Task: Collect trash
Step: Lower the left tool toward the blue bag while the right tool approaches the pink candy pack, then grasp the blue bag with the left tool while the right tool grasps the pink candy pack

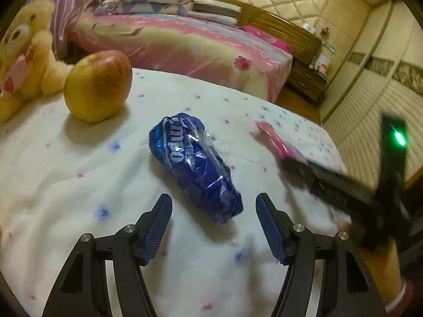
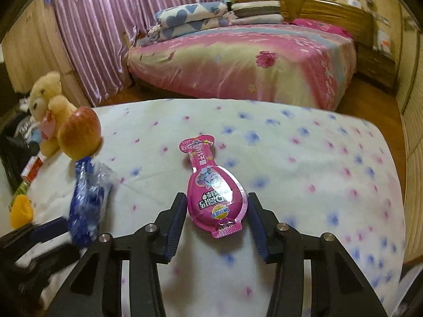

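On the flowered sheet [image 2: 304, 158], the pink packet [image 2: 215, 198] lies between the spread right gripper [image 2: 215, 211]; the blue wrapper [image 1: 197, 163] lies before the spread left gripper [image 1: 212, 211]. Both look light, crinkly, slippery; pinch mid-body.

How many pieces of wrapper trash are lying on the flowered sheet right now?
2. The blue wrapper lies ahead of the open left gripper; the pink packet lies between the open right gripper fingers. Others may be out of view.
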Action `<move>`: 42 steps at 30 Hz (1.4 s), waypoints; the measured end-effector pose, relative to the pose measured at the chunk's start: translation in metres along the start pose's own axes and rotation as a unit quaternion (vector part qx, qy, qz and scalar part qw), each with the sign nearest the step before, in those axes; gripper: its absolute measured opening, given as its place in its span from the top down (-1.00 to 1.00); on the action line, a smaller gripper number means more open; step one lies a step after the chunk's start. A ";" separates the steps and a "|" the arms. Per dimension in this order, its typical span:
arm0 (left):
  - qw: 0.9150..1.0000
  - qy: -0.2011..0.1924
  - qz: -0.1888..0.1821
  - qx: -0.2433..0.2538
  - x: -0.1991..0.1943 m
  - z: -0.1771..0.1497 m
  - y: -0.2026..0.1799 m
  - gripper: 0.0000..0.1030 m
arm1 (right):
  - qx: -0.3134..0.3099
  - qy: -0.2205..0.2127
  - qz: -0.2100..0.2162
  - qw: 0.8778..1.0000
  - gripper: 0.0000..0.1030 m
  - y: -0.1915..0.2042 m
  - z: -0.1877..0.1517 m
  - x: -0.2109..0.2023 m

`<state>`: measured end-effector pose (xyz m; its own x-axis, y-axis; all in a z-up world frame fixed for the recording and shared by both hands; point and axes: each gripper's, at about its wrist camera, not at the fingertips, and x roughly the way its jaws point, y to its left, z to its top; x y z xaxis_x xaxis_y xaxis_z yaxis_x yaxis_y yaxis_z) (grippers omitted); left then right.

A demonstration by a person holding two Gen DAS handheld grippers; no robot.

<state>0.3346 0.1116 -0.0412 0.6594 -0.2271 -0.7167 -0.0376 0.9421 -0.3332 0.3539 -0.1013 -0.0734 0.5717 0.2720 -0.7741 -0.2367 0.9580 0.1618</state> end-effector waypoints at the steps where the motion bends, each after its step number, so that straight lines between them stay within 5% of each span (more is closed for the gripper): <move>1: 1.000 0.000 0.001 -0.005 0.001 -0.003 -0.001 -0.24 | 0.010 -0.001 0.001 1.000 0.10 -0.004 -0.005 -0.006; 2: 1.000 0.001 0.005 -0.011 0.006 -0.002 -0.001 -0.20 | 0.021 -0.002 0.003 1.000 0.10 -0.008 -0.010 -0.011; 4: 1.000 0.002 0.009 -0.015 0.013 -0.002 0.000 0.22 | 0.044 -0.005 0.007 0.999 0.10 -0.016 -0.019 -0.022; 8: 1.000 0.003 0.000 -0.002 0.012 -0.010 -0.004 0.39 | 0.077 -0.012 0.011 0.997 0.10 -0.028 -0.038 -0.044; 22: 0.996 0.011 -0.053 0.071 -0.021 -0.040 -0.043 0.43 | 0.137 -0.052 0.005 0.989 0.10 -0.047 -0.082 -0.102; 42: 0.985 0.027 -0.074 0.150 -0.046 -0.073 -0.093 0.43 | 0.167 -0.092 -0.003 0.982 0.10 -0.055 -0.125 -0.161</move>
<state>0.2532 0.0166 -0.0224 0.5993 -0.3732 -0.7082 0.2857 0.9261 -0.2463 0.1772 -0.2093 -0.0340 0.7124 0.2477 -0.6566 0.0205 0.9279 0.3723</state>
